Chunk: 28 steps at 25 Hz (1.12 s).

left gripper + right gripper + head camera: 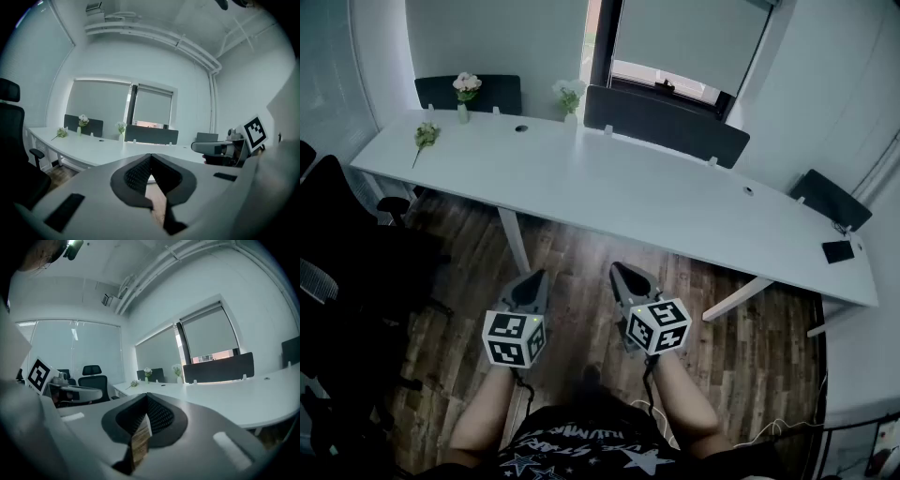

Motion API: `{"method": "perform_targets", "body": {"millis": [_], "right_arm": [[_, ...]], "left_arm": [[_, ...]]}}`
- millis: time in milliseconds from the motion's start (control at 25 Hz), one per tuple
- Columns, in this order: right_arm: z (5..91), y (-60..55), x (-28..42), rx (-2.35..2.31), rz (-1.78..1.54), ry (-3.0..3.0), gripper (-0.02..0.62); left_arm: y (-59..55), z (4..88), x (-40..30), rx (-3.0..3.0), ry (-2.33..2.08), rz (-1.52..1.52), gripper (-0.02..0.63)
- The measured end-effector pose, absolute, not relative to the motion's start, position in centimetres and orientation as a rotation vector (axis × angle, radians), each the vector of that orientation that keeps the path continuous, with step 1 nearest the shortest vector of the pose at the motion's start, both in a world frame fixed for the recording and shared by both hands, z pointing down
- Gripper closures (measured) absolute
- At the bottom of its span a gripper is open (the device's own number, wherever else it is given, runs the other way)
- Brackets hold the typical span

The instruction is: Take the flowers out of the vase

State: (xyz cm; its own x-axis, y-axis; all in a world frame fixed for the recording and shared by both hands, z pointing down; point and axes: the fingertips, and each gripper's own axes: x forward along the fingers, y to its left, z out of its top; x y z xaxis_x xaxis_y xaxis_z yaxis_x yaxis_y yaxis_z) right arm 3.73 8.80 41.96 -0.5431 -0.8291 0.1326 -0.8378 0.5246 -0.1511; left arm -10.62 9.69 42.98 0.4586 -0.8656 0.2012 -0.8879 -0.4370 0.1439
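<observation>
left gripper: clenched shut on nothing, low in front of me
right gripper: same deal, clamped empty
flowers: in their vase at my 11 o'clock, far desk edge
second bunch: upright near 12 o'clock
loose sprig: flat on the desk, 10 o'clock

The wood floor in the middle of the frame is open up to the long white desk, whose top is mostly bare. At the upper left stand one flower vase and a second flower vase, with a dark panel just behind. A black office chair blocks the left edge.
</observation>
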Motion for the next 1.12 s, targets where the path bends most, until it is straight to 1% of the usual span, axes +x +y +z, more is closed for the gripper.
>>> {"method": "perform_targets", "body": {"millis": [680, 1120], "right_arm": [[41.8, 7.1, 2.9, 1.459, 0.302, -2.697, 0.594], [41.7, 8.5, 2.3, 1.513, 0.298, -2.701, 0.594]], "left_arm": [[7.9, 42.6, -10.5, 2.486, -1.509, 0.15, 0.597], [9.4, 43.1, -11.5, 2.485, -1.487, 0.122, 0.597]]}}
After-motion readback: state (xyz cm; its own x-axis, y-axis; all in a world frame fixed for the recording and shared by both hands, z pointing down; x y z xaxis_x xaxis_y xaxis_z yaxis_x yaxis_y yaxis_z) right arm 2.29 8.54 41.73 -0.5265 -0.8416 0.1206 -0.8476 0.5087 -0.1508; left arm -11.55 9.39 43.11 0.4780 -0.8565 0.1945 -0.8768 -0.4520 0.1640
